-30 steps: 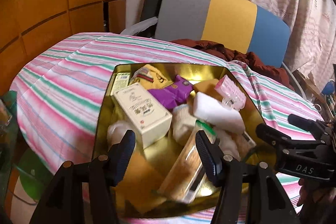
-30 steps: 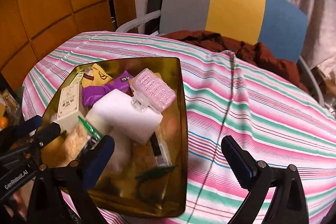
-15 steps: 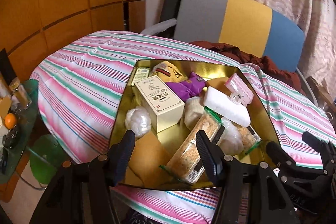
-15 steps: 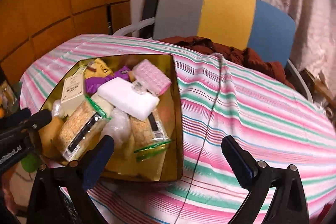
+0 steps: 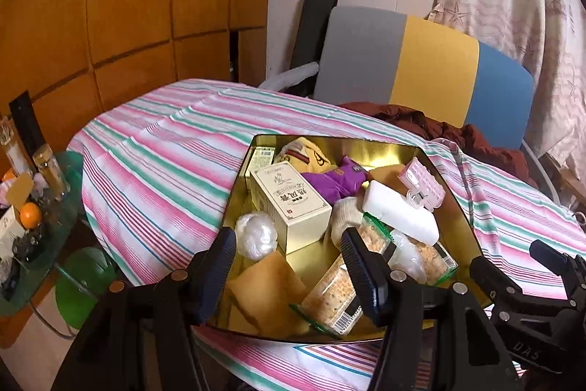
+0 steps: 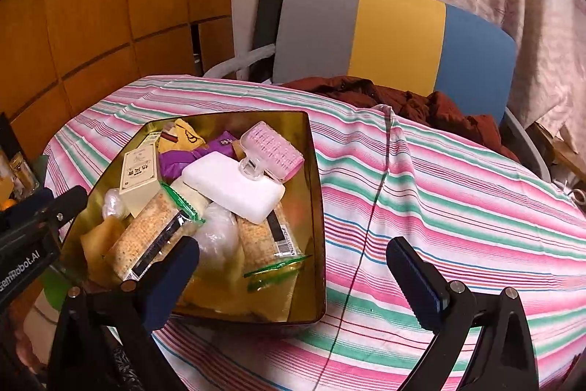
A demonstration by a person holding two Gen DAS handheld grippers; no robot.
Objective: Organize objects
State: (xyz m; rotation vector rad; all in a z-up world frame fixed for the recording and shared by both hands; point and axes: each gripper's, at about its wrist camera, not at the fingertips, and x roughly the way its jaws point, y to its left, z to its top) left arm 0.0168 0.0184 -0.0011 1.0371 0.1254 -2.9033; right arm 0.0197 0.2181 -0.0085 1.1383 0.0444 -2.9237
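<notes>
A gold tin tray sits on the striped tablecloth, full of several items: a cream box, a purple packet, a white block, a pink clip, cracker packs and a yellow sponge. My left gripper hangs open above the tray's near edge, holding nothing. My right gripper is open wide over the tray's near right corner, holding nothing. Each gripper shows at the other view's edge.
A grey, yellow and blue chair with a dark red garment stands behind the table. At the left a glass side table carries bottles and an orange. The striped cloth lies bare right of the tray.
Both grippers have pulled back and up from the tray, so more of the table and tray shows. Both stay open, and the items in the tray lie as before.
</notes>
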